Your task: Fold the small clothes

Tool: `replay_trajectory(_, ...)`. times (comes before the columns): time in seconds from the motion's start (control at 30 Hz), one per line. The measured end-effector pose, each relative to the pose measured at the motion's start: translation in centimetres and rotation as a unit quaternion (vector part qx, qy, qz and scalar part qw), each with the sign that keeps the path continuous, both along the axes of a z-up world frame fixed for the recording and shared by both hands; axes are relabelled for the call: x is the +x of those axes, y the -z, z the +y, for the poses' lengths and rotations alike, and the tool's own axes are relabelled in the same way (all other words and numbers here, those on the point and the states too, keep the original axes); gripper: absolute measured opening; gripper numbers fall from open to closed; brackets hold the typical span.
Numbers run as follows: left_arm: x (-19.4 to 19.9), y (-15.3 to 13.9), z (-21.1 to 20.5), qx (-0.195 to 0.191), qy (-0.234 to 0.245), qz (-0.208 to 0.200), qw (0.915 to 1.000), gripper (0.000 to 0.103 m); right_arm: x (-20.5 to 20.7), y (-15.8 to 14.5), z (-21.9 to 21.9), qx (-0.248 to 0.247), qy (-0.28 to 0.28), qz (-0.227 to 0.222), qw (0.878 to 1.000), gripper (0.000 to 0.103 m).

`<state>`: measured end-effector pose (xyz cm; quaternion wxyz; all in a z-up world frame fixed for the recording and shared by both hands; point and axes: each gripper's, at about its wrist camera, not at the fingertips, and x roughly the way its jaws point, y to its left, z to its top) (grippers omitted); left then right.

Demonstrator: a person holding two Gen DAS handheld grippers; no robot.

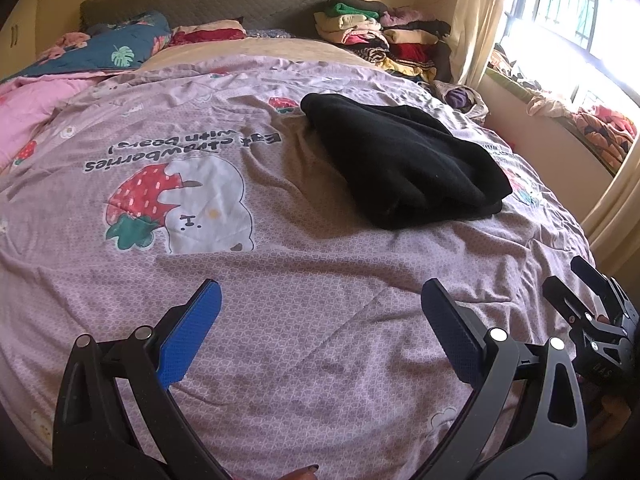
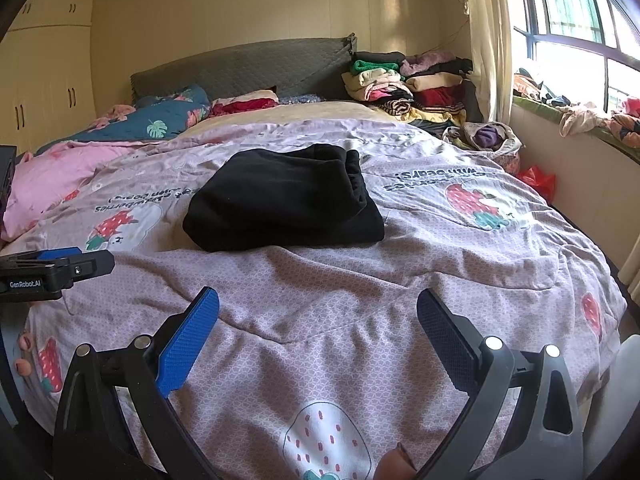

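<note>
Two wrist views over the bed. I hold the left gripper (image 1: 320, 320) low above the near part of the purple quilt (image 1: 304, 264), tilted forward toward the headboard (image 1: 208, 0); its blue pads (image 1: 192, 336) stand wide apart and grasp nothing. I hold the right gripper (image 2: 318, 328) in much the same pose, jaws spread, nothing between them, above the quilt's near edge. In the left view the right gripper (image 1: 592, 312) shows at the right margin, beside the left one; in the right view the left gripper (image 2: 60, 268) shows at the left margin.

The folded black garment (image 1: 404, 160) lies flat on the quilt, beyond both grippers and touching neither. From the left gripper it sits ahead and to the right; from the right gripper, the garment (image 2: 284, 204) sits ahead, slightly left. Beyond the garment, a pile of folded clothes (image 2: 408, 80) rests against the headboard's right end, beside the curtain (image 2: 488, 40). Left of the garment, the quilt shows a strawberry-and-bear print (image 1: 180, 204).
</note>
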<state>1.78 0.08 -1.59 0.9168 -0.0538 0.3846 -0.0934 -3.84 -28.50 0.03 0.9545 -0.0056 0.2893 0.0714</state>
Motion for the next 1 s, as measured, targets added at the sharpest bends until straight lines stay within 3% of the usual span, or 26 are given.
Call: replay_trajectory(1.0, -0.02, 0.28, 0.34, 0.009, -0.005, 0.008, 0.9999, 0.094, -0.08, -0.14, 0.21, 0.000, -0.001, 0.001, 1.000, 0.099)
